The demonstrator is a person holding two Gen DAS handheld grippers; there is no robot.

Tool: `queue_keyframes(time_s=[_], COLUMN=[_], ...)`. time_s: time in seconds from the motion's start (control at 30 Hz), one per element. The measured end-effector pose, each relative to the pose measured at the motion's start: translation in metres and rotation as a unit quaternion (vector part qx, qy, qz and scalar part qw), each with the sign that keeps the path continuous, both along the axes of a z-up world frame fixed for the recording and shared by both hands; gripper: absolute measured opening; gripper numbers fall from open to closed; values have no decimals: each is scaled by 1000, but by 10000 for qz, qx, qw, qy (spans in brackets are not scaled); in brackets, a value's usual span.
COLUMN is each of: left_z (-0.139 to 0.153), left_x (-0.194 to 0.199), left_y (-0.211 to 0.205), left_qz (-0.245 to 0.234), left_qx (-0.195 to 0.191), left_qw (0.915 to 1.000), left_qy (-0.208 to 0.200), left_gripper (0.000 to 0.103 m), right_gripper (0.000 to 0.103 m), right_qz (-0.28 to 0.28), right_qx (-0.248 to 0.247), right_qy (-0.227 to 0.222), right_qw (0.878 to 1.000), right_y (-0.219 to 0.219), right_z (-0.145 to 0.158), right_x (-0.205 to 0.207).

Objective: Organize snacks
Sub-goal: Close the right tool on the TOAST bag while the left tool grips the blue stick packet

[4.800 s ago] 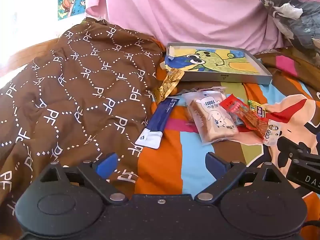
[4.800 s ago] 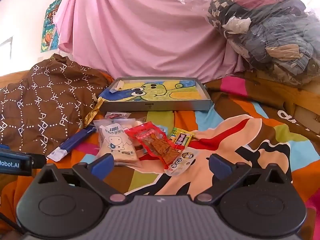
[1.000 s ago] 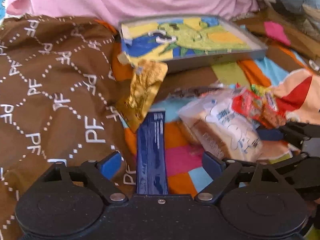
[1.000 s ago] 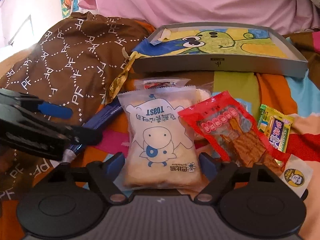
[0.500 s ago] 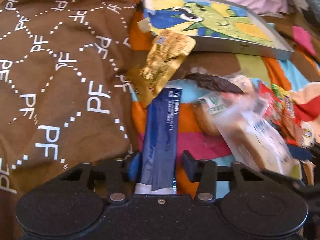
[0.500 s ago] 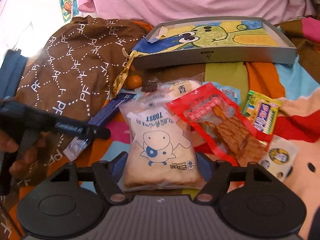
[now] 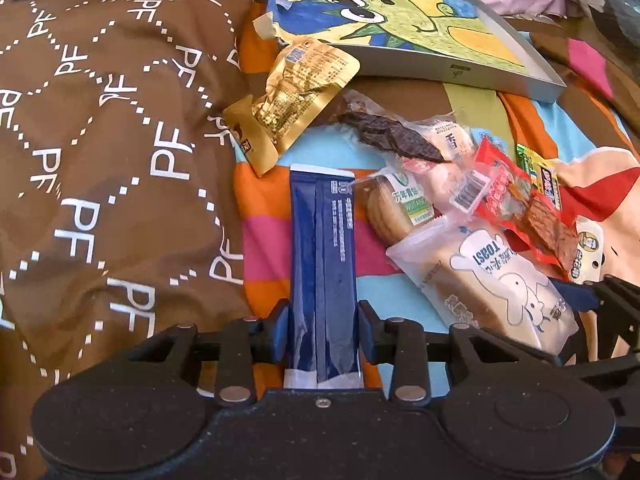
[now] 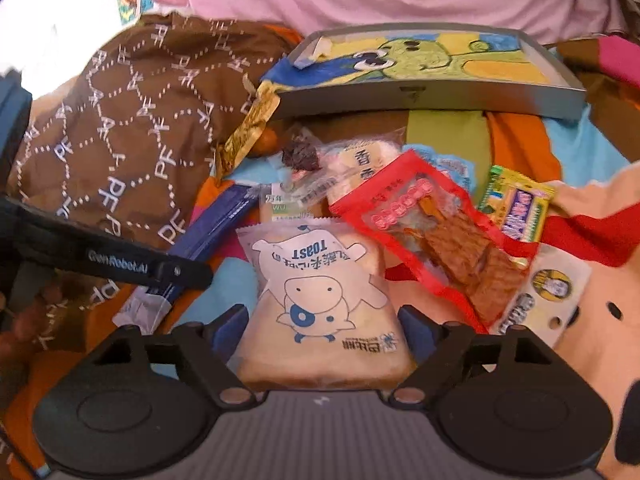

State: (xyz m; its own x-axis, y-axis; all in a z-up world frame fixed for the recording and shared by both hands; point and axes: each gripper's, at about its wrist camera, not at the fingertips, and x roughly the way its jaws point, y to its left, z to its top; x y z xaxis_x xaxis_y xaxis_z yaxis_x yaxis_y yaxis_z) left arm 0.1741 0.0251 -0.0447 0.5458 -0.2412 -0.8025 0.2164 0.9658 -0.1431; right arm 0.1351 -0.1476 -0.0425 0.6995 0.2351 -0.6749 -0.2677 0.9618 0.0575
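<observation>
Bed, patchwork cover, brown quilt at left. Left hand-held gripper (image 7: 323, 330): half a second ago closing, now clamped on blue sachet (image 7: 322, 248), low and level, pointing at grey tray (image 7: 496, 76). Right hand-held gripper (image 8: 323, 330): fingers straddling toast packet (image 8: 320, 304), contact unclear. Both pickups under way; remaining snacks loose between grippers and tray.

"TOAST" reads upside down on the bread packet (image 8: 320, 300), "PF" repeats across the brown quilt (image 7: 100, 160), and "Robot.AI" marks the left hand-held gripper (image 8: 120, 266).
</observation>
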Motion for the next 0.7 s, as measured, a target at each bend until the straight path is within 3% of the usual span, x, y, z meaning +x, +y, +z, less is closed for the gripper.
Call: queue_keyframes(time_s=[0.17,0.33,0.53,0.7], left_z=[-1,-1,2,3], left_x=[9,5,-14,-35], left_y=[-2,-6,-11,-27], left_qz=[32,22,158,60], left_qx=[-29,95,-30,-261], left_qw=[10000,9999,9995,9980], left_qy=[-23,-31,277,566], left_gripper=[39,35,33,33], right_gripper=[87,79,77,76], right_qz=[-136,-252,-133,83], right_qx=[-109,-108,-292,-976], right_qy=[33,17,110,-45], right_qw=[9998,9996,9994,9952], right_y=[7,7,5,4], right_z=[-5,-2,3,6], right_x=[3,-3,-25,-57])
